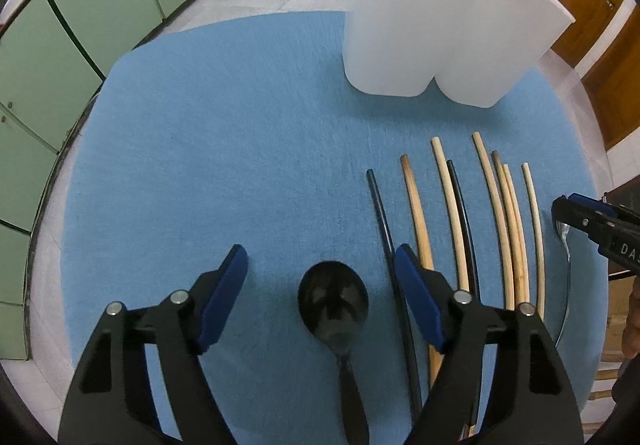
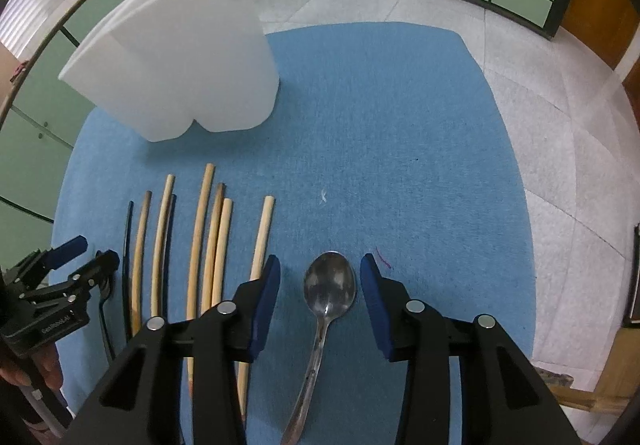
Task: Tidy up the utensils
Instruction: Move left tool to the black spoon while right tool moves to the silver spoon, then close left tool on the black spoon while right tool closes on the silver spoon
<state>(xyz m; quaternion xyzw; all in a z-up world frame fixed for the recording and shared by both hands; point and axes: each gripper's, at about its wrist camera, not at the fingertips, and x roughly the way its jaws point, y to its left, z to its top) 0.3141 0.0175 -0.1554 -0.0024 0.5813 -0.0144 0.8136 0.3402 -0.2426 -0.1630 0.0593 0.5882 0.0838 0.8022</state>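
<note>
Two grippers poised over two spoons on a blue mat (image 2: 400,133). My left gripper (image 1: 322,277) stands wide apart, its pads clear on either side of the black spoon (image 1: 333,299), whose bowl lies between them and whose handle runs back under the tool; nothing is gripped. My right gripper (image 2: 320,277) stands narrower, pads just beside but not touching the bowl of the steel spoon (image 2: 330,285), also not gripped. Between the two spoons lies a row of chopsticks (image 2: 200,245), pale wood and black, roughly parallel, one black stick running close along my left gripper's right pad. The white holder (image 1: 432,25), two-lobed and upright, stands at the far side of the mat, well apart from both spoons. I judge the step in hand to be the first pick-ups. To do it well I would centre each spoon's neck between the pads rather than the broad bowl, lower until the tips meet the mat, and close squarely. On the left I would keep the right pad off that black stick, lest it be dragged along.
</note>
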